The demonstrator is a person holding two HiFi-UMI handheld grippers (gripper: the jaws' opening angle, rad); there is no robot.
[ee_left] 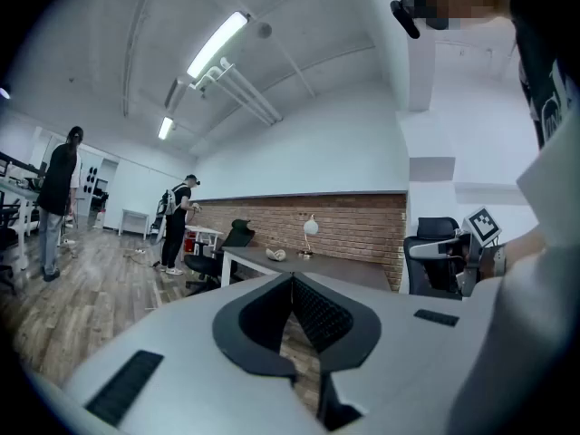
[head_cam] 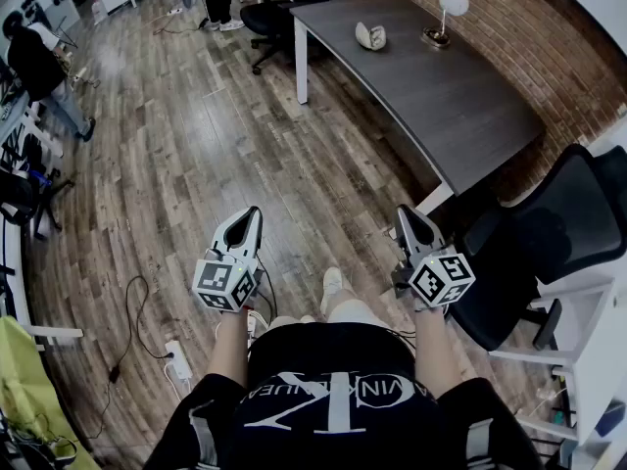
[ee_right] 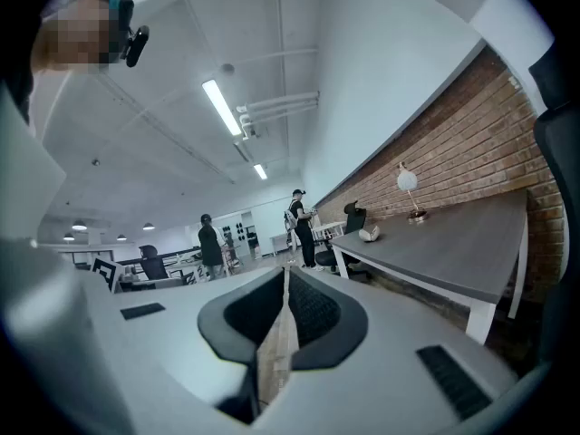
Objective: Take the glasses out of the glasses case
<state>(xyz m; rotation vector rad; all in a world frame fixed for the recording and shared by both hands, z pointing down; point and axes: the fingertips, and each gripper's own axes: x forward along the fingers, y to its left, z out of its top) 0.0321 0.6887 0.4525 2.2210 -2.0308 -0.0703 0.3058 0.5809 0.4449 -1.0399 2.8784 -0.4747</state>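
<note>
The glasses case (head_cam: 370,35) is a pale, rounded shell lying on the far end of a dark grey table (head_cam: 460,106), beside a small lamp (head_cam: 453,3). It also shows small and distant in the left gripper view as the case (ee_left: 275,255) and in the right gripper view as the case (ee_right: 369,235). I cannot see any glasses. My left gripper (head_cam: 250,215) and right gripper (head_cam: 404,213) are held level above the wooden floor, well short of the table. Both are shut with nothing between the jaws, as seen on the left gripper (ee_left: 292,284) and right gripper (ee_right: 286,275).
A black office chair (head_cam: 568,233) stands close on my right at the table's near corner, and another chair (head_cam: 284,13) at its far end. A brick wall runs behind the table. Two people (head_cam: 39,67) stand at the back. A power strip (head_cam: 176,360) with cables lies on the floor.
</note>
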